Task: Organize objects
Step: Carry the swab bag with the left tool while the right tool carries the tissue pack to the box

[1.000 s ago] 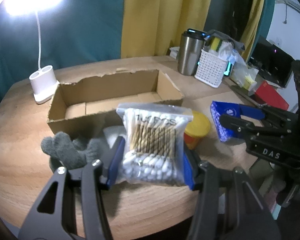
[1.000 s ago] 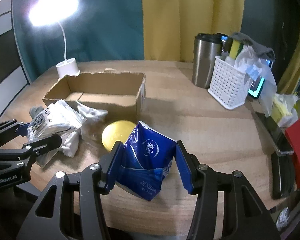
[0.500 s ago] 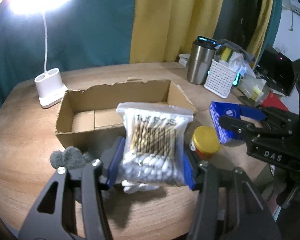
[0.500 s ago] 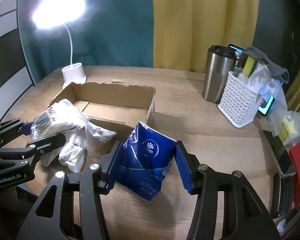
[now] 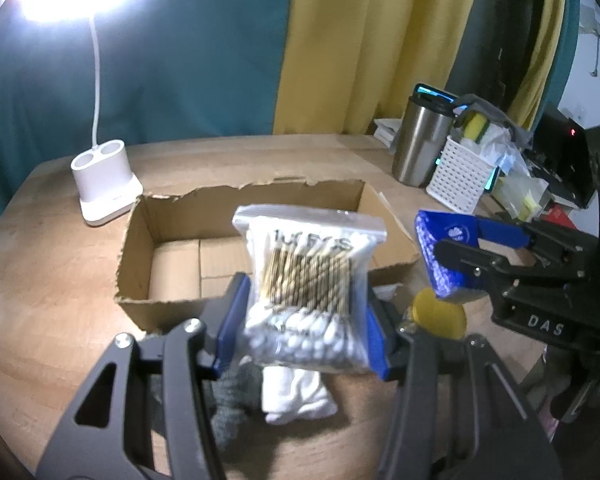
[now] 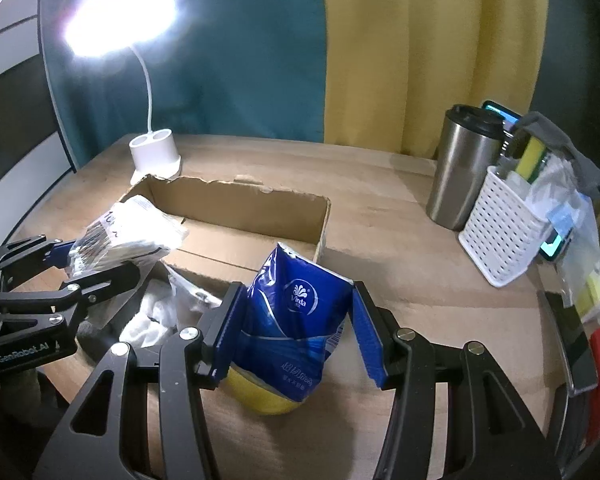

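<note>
The left gripper pinches the swab bag upright just short of the box, nearer than the right gripper, which pinches the tissue pack.

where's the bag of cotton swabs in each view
Left wrist view: bag of cotton swabs at center, clamped in the left gripper, in front of the cardboard box.
Right wrist view: the bag at far left, in the left gripper, at the box's left end.
Shared landmark: the white lamp base.
</note>
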